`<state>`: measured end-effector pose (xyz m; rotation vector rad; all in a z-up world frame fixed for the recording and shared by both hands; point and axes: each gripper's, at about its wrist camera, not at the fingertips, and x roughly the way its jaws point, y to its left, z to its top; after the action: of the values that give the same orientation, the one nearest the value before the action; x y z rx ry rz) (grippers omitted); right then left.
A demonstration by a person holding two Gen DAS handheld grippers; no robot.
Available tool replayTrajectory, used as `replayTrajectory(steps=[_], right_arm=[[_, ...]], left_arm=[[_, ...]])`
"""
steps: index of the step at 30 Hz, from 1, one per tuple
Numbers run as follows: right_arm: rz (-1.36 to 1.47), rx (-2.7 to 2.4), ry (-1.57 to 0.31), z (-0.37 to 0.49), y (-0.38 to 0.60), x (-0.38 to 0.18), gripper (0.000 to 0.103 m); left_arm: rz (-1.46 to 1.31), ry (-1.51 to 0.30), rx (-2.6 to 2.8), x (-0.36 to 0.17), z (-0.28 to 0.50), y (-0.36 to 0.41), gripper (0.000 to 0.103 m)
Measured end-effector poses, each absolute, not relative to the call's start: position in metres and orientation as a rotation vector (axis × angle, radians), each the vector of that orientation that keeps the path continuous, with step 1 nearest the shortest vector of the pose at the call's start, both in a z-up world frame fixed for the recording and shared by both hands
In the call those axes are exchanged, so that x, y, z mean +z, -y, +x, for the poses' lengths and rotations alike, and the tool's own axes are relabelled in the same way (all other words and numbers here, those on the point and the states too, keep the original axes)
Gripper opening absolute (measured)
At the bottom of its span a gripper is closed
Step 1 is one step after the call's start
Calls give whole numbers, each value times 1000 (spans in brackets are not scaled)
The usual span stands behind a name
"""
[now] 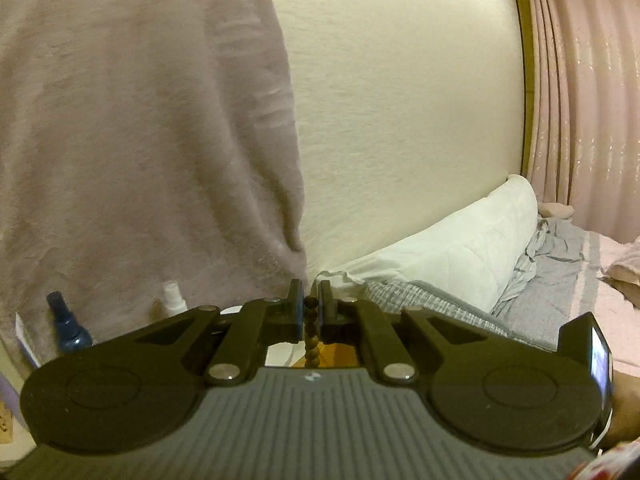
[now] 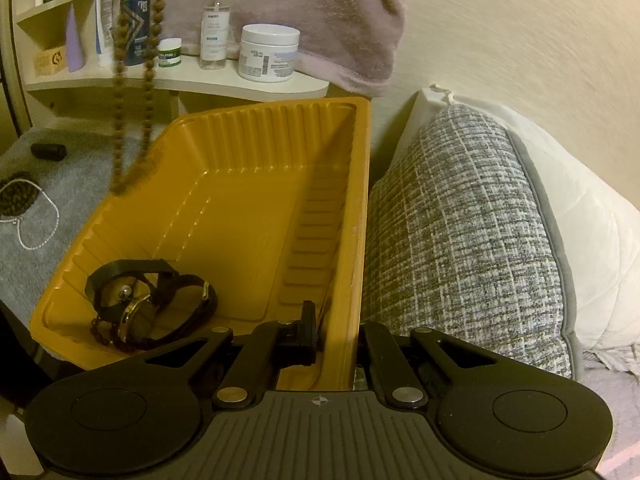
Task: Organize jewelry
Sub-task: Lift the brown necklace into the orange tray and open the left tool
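Long strand of round brown wooden beads [image 2: 148,56] hangs in a doubled loop above left side of the ribbed mustard-yellow plastic tray [image 2: 224,184], its lower end blurred over tray's left rim. Inside tray, near-left corner: dark strap watches and a dark bead bracelet [image 2: 140,308] in a pile. A thin silver chain necklace [image 2: 36,216] lies on grey fabric surface [image 2: 80,184] left of tray.

Tray sits w/ grey-and-white woven cushion [image 2: 460,240] along its right side; cream shelf w/ bottles and jars [image 2: 224,80] behind it, mauve towel [image 2: 340,20] hanging above.

Left gripper [image 1: 310,312] held high, jaws nearly closed, pinching the bead strand. Right gripper [image 2: 340,344] low, straddling tray's right wall; only its left finger shows clearly, so can't tell how wide jaws stand.
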<state>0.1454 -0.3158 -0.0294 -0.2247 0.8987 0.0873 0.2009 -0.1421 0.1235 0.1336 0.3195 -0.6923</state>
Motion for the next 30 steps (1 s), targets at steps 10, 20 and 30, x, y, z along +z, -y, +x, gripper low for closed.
replayTrajectory(steps=[10, 20, 30], right_arm=[[-226, 85, -902, 146, 317, -30, 5], [-231, 83, -905, 147, 316, -30, 5], [-228, 84, -906, 147, 317, -31, 5]], left_arm=[[199, -464, -658, 67, 212, 153, 6], [192, -601, -666, 22, 228, 155, 6], [178, -635, -678, 19, 233, 158, 25]])
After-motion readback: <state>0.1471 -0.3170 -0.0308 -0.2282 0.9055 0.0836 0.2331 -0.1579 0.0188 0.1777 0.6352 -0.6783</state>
